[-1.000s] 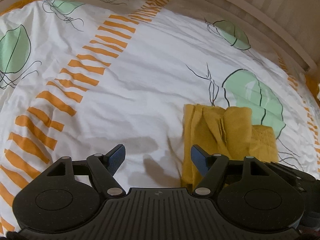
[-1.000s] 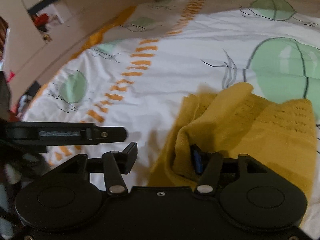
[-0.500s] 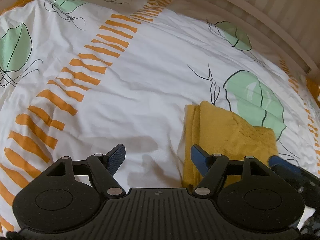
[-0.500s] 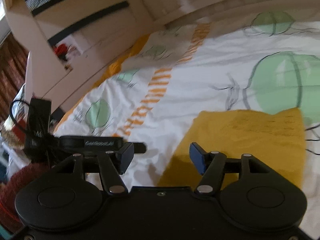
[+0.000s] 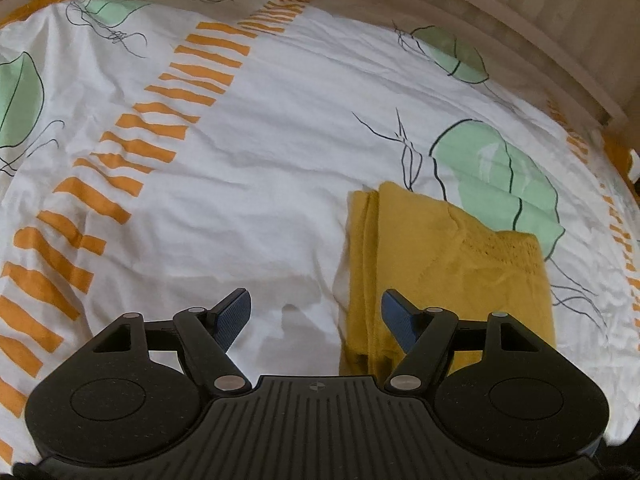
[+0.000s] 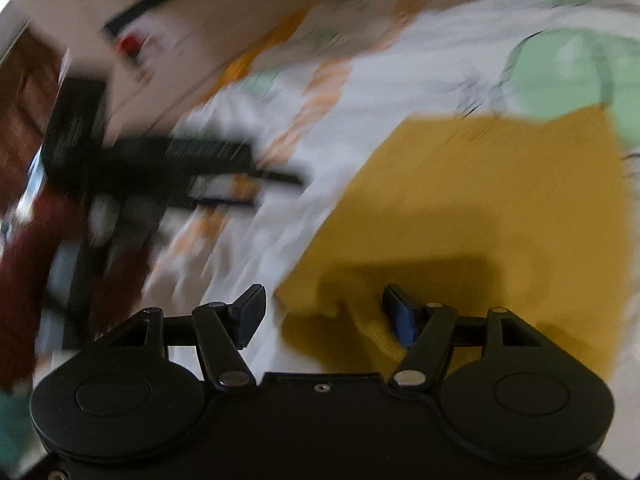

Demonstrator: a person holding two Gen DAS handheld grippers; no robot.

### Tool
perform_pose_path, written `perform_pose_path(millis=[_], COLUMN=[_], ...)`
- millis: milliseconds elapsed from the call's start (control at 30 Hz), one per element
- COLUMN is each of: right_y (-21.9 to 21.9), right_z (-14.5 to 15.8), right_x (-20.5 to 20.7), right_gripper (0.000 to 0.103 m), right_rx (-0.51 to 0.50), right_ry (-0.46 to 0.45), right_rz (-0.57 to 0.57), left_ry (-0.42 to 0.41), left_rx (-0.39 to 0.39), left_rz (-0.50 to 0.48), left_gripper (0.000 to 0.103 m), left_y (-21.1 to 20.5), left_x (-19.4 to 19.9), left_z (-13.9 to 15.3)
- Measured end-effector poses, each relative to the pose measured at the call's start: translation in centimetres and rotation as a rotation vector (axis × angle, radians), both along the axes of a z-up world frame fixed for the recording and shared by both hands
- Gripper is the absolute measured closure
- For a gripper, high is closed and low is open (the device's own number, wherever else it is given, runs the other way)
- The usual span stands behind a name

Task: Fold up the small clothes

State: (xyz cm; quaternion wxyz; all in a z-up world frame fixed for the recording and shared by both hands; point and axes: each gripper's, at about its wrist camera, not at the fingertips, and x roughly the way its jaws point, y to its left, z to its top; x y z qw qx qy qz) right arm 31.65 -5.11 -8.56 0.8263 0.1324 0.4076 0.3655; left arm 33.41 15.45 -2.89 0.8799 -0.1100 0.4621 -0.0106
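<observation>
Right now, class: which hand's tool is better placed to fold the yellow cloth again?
Right. The right tool hangs open over the yellow cloth's near corner; the left tool sits beside its edge.

Right-wrist view motion-blurred; yellow garment [image 5: 448, 264] near edge hidden behind left gripper [image 5: 316, 314] body.

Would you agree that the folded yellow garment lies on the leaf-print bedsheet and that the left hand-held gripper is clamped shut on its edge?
Not quite. The folded yellow garment does lie on the leaf-print bedsheet, but the left hand-held gripper is open, with only bare sheet and the garment's edge between its jaws and nothing gripped. The left wrist view shows it.
</observation>
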Motion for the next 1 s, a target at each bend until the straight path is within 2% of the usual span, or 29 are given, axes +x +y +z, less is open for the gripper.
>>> perform_pose_path(millis=[100, 200, 333, 500, 700, 833, 1000], right_y=[2.0, 2.1, 0.2, -2.4, -4.5, -5.5, -5.1], right_z=[-0.3, 0.3, 1.3, 1.9, 1.7, 1.4, 1.2], right_x=[-1.6, -2.3, -2.5, -2.4, -3.8, -5.1, -6.0], right_gripper=[0.034, 0.034, 0.033, 0.031, 0.031, 0.031, 0.032], right_rx=[-0.042, -0.042, -0.022, -0.045, -0.161, -0.243, -0.383], right_ry=[-0.012, -0.026, -0.051, -0.086, -0.143, -0.182, -0.259], right_rz=[0.113, 0.141, 0.087, -0.009, -0.1, -0.133, -0.127], left_ry=[0.009, 0.017, 0.019, 0.014, 0.029, 0.051, 0.069], left_rx=[-0.004, -0.007, -0.006, -0.009, -0.061, -0.061, -0.082], left_rz=[-0.013, -0.028, -0.056, -0.116, -0.219, -0.272, -0.266], left_gripper=[0.032, 0.032, 0.032, 0.032, 0.034, 0.05, 0.069], left_y=[-0.3, -0.7, -1.3, -2.6, -4.0, -4.9, -4.9], left_x=[-0.1, -0.3, -0.7, -1.9, -3.8, -4.4, -4.4], left_z=[-0.3, -0.5, -0.5, -0.3, -0.8, -1.4, -2.5])
